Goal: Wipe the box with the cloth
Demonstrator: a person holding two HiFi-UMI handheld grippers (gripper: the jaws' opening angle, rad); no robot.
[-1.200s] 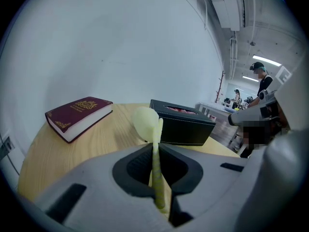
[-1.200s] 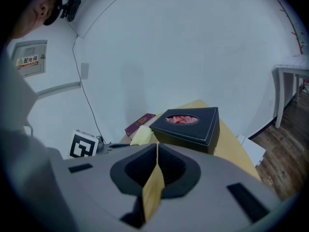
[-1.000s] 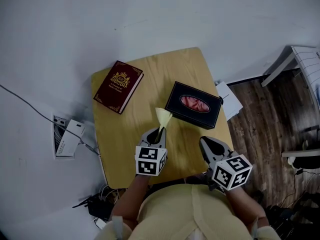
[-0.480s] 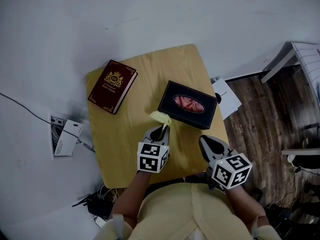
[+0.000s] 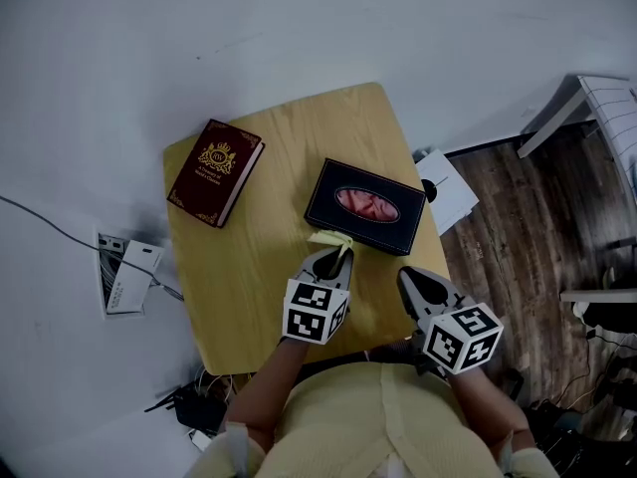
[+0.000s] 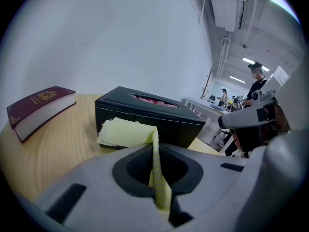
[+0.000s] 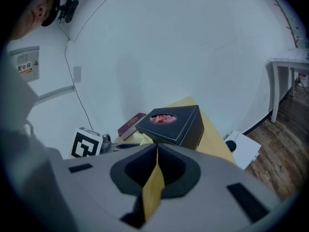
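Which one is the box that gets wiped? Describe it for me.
Find the small wooden table against the pale wall. On its right half lies the box: black, with an oval opening showing pink inside, unlike the maroon, gold-crested book to its left.

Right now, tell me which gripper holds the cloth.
The left gripper: its jaws pinch the yellow cloth near the black box. The right gripper is shut, with no cloth.

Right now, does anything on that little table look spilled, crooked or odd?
Nothing spilled or damaged. The black box and the red book lie at an angle to the table edges; the yellow cloth is pinched, crumpled, in the left fingers.
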